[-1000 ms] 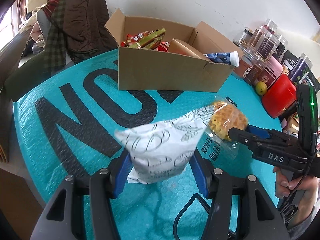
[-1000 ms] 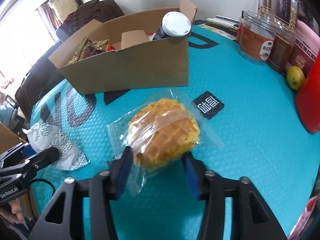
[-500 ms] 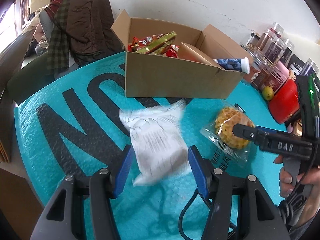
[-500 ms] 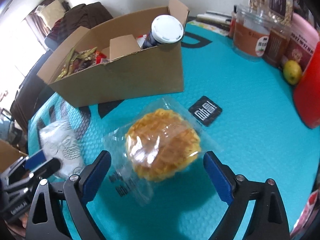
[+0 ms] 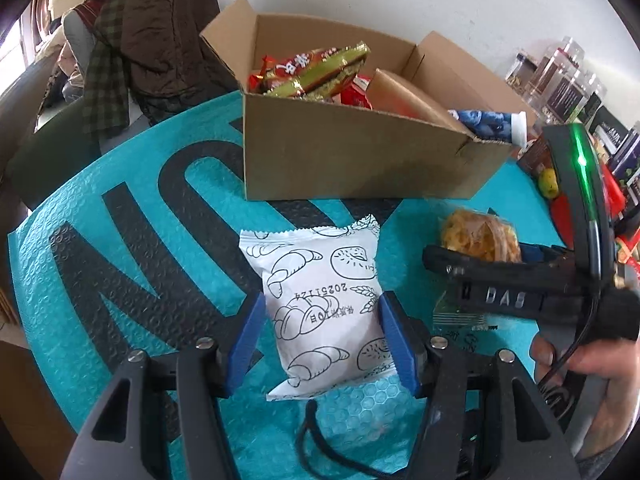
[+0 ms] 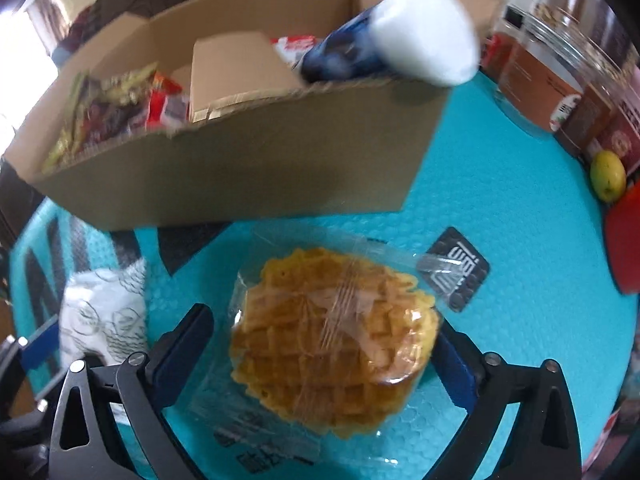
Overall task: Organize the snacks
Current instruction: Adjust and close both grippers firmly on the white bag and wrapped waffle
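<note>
Both packets have dropped from the air onto the teal worktop [image 5: 132, 184]: left tongs [image 5: 320, 336] opening around the bread packet [image 5: 320, 304], right tongs [image 6: 316, 350] spreading off the wrapped waffle [image 6: 332, 340], so next comes regrasping for the cardboard box [image 5: 360, 152] at twelve o'clock.

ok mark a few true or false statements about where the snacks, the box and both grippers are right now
1. The white bread-printed snack packet lies on the teal bubble-textured mat between the left gripper fingers. True.
2. The clear-wrapped golden waffle is inside the brown cardboard box. False: it lies on the mat in front of the box.
3. The right gripper is clamped on the waffle. False: its jaws are opening, clear of the waffle between them.
4. A blue tube with a white cap sticks out over the box's corner. True.
</note>
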Tool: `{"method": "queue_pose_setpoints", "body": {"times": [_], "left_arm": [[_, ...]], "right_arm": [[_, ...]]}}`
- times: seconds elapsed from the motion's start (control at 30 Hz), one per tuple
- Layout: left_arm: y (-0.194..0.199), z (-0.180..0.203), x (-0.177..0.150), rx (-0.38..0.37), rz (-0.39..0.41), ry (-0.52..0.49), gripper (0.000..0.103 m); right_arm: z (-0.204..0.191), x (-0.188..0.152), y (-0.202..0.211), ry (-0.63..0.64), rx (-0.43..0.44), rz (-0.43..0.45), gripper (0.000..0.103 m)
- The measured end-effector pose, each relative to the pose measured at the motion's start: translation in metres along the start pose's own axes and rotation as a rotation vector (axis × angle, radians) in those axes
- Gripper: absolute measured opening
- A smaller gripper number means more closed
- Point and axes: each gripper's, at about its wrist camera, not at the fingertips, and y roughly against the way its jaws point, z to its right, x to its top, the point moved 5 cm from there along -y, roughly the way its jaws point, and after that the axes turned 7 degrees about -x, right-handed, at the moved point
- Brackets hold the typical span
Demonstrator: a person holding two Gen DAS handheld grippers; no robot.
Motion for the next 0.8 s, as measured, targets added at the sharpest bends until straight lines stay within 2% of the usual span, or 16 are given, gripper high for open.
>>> {"method": "queue_pose_setpoints", "body": {"times": [0.07,0.1,0.17,0.3,0.5,0.53,0.6,0.7,0.8], "left_arm": [[-0.004,0.000,0.000,0.009,-0.017,-0.005,0.065],[-0.006,0.000,0.000,0.017,-0.026,-0.007,0.070],[-0.012,0.001,-0.001,0.029,-0.047,-0.008,0.075],[-0.022,0.002,-0.003,0.017,-0.081,-0.006,0.077],[-0.031,0.012,-0.004,0.090,-0.096,-0.079,0.083],[-0.031,0.014,-0.005,0.099,-0.090,-0.087,0.083],[-0.029,0.017,-0.008,0.068,-0.057,-0.098,0.083],[-0.026,0.018,-0.016,0.076,-0.037,-0.137,0.070],[-0.021,0.021,-0.025,0.064,-0.043,-0.166,0.066]], "right_arm": [[-0.002,-0.006,0.002,0.032,-0.021,0.031,0.097],[-0.002,-0.011,0.005,0.045,-0.019,0.049,0.094],[-0.001,-0.017,0.010,0.059,-0.015,0.065,0.084],[0.004,-0.035,0.017,0.088,-0.003,0.062,0.082],[0.008,-0.061,0.025,0.139,0.013,0.055,0.082],[0.010,-0.067,0.026,0.134,0.023,0.049,0.082],[0.012,-0.075,0.029,0.132,0.023,0.049,0.082],[0.019,-0.080,0.033,0.133,0.030,0.052,0.082],[0.021,-0.086,0.036,0.127,0.048,0.057,0.082]]}}
